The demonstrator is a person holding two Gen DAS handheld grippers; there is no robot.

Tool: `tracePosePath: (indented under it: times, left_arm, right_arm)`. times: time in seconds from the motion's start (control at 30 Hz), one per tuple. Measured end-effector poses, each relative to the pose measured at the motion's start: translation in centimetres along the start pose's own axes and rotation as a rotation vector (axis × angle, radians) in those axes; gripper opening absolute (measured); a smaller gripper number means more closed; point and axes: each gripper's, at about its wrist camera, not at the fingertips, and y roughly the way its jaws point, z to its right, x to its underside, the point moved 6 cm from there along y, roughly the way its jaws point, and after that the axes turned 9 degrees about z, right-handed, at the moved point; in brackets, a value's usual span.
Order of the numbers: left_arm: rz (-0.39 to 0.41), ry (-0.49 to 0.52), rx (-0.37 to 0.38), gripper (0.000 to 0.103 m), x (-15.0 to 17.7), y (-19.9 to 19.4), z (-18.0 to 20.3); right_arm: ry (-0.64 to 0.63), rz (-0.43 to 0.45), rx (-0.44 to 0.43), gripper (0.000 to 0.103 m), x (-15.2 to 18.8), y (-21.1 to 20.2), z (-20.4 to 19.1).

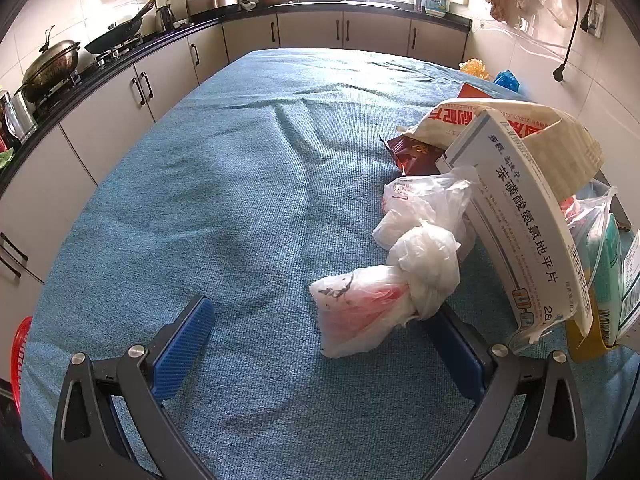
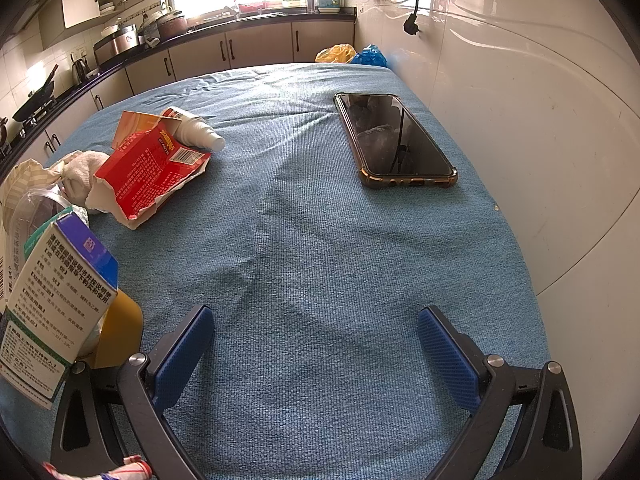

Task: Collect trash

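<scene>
A heap of trash lies on the blue tablecloth [image 1: 248, 184]. In the left wrist view a knotted white plastic bag with red inside [image 1: 360, 312] lies just ahead of my left gripper [image 1: 320, 344], near its right finger. Behind the bag are another white bag [image 1: 424, 204], a white medicine box [image 1: 524, 224], a dark red wrapper [image 1: 412, 152] and a cream paper bag [image 1: 560, 136]. My left gripper is open and holds nothing. In the right wrist view my right gripper [image 2: 316, 344] is open over bare cloth. A torn red carton [image 2: 152, 168], a white spray bottle [image 2: 196, 132] and a blue-topped box [image 2: 60, 308] lie to its left.
A black phone in a brown case [image 2: 396, 140] lies on the cloth at the right, near the white wall [image 2: 540, 120]. Kitchen counters with woks [image 1: 52, 68] and pots run along the left and far sides. Yellow and blue bags [image 2: 352, 54] sit past the table's far end.
</scene>
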Motion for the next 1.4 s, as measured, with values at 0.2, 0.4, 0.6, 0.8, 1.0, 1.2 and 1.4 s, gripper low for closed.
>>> tracePosePath:
  times: [0.2, 0.4, 0.6, 0.8, 1.0, 1.2, 1.4]
  left_arm:
    - [-0.001, 0.0, 0.0, 0.103, -0.3, 0.2, -0.2]
    - [-0.001, 0.001, 0.0, 0.103, -0.2, 0.1, 0.0]
    - [0.0, 0.0, 0.001, 0.103, -0.3, 0.2, -0.2]
    - [-0.001, 0.001, 0.0, 0.103, -0.3, 0.2, -0.3]
    - [-0.003, -0.012, 0.089, 0.103, -0.4, -0.5, -0.9]
    - [0.078, -0.082, 0.082, 0.103, 0.0, -5.0, -3.7]
    - [0.189, -0.047, -0.024, 0.103, 0.4, -10.2, -6.1]
  right_arm:
    - [0.0, 0.001, 0.0, 0.103, 0.2, -0.1, 0.1]
    - [0.0, 0.001, 0.0, 0.103, 0.2, -0.1, 0.1]
    - [0.001, 0.0, -0.001, 0.103, 0.2, -0.2, 0.2]
    - [0.022, -0.055, 0.016, 0.103, 0.3, -0.4, 0.0]
    - [0.026, -0.058, 0.025, 0.103, 1.7, -1.9, 0.1]
    - [0.107, -0.064, 0.016, 0.103, 3.0, -4.4, 1.2]
    - [0.234, -0.013, -0.032, 0.103, 3.9, -7.9, 1.9]
